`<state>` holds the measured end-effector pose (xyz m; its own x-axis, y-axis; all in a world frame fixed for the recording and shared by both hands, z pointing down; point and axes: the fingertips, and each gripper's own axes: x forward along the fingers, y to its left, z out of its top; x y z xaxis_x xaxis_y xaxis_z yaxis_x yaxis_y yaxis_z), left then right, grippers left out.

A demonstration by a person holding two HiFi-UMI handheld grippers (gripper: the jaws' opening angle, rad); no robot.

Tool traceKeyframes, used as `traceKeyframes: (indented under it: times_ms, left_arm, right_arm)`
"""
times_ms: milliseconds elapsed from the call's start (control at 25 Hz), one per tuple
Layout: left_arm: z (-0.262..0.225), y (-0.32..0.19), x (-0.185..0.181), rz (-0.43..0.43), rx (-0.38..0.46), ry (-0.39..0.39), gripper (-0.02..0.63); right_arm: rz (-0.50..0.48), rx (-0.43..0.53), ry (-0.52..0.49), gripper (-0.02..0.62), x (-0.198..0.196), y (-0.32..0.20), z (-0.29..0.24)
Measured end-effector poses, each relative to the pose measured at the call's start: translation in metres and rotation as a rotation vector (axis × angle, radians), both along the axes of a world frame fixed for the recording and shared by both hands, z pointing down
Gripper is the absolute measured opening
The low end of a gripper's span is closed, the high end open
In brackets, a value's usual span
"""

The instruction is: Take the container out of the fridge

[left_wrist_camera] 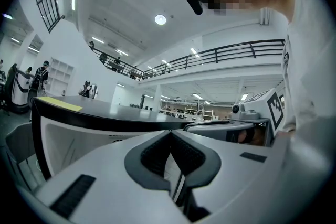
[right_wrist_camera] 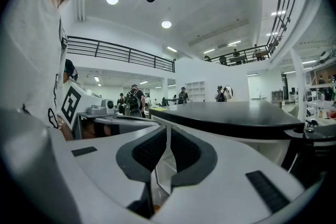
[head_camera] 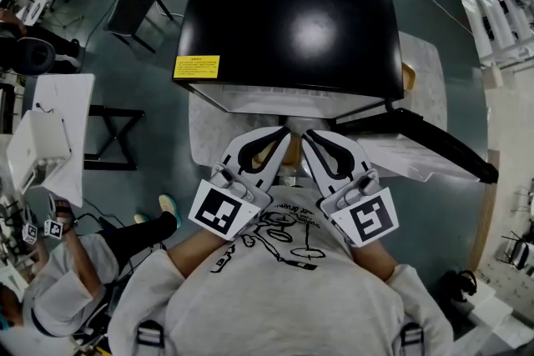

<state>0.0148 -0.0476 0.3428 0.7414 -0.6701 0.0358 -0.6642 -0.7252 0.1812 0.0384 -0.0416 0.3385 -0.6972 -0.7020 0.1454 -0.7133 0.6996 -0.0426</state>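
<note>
Open fridge (head_camera: 292, 21), left tool (left_wrist_camera: 170, 134) and right tool (right_wrist_camera: 167, 127) side by side at its mouth.
Both pressed together, pinching nothing; door (head_camera: 434, 142) swung out to 3 o'clock. For any reach inside: spread first, enter level, keep clear of the door. No view of the container; interior hidden under the black top.

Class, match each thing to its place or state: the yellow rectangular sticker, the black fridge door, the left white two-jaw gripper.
Things:
1. yellow rectangular sticker
2. black fridge door
3. left white two-jaw gripper

Places or states:
A. swung open toward the right
B. jaws shut, nothing between them
C. on the near left corner of the glossy black fridge top

Pairs: 1-C, 2-A, 3-B
</note>
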Motion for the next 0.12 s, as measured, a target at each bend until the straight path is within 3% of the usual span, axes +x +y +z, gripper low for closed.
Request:
traceKeyframes:
  times_ms: [120]
  left_arm:
    - [-0.0010,-0.0009,-0.0007,-0.003,-0.003,0.001,0.014]
  right_arm:
    - [-0.001,0.005,0.002,0.044,-0.0006,-0.0007,-0.0013]
